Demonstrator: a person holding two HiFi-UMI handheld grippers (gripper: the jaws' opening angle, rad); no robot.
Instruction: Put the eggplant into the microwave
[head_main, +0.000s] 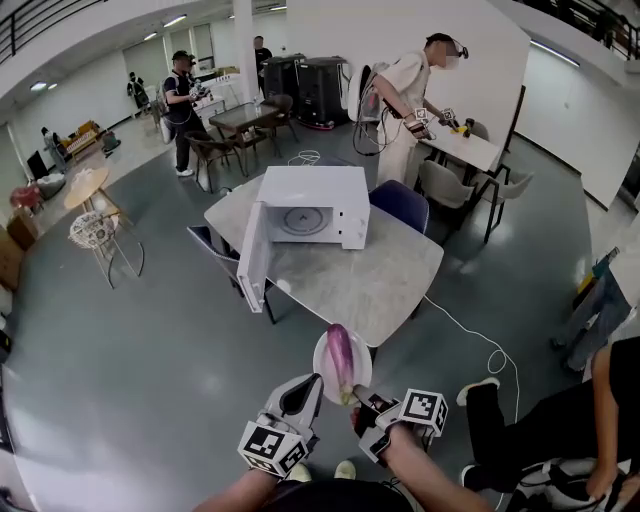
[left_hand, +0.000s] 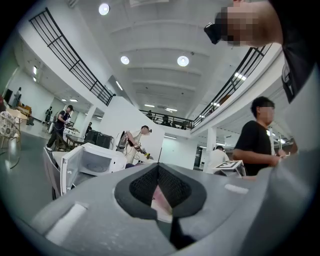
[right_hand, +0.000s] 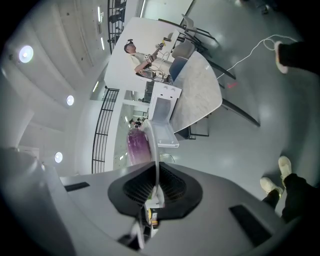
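Observation:
A purple eggplant lies on a white plate held in the air in front of me, short of the table. My right gripper is shut on the plate's near rim. In the right gripper view the plate runs edge-on up from the jaws, with the eggplant on its left. My left gripper sits by the plate's left rim with its jaws together; a grip there does not show. The white microwave stands on the table, its door swung open toward me.
A blue chair stands behind the table and a dark chair at its left. A white cable trails over the floor to the right. One person sits at my right. Others work at tables farther back.

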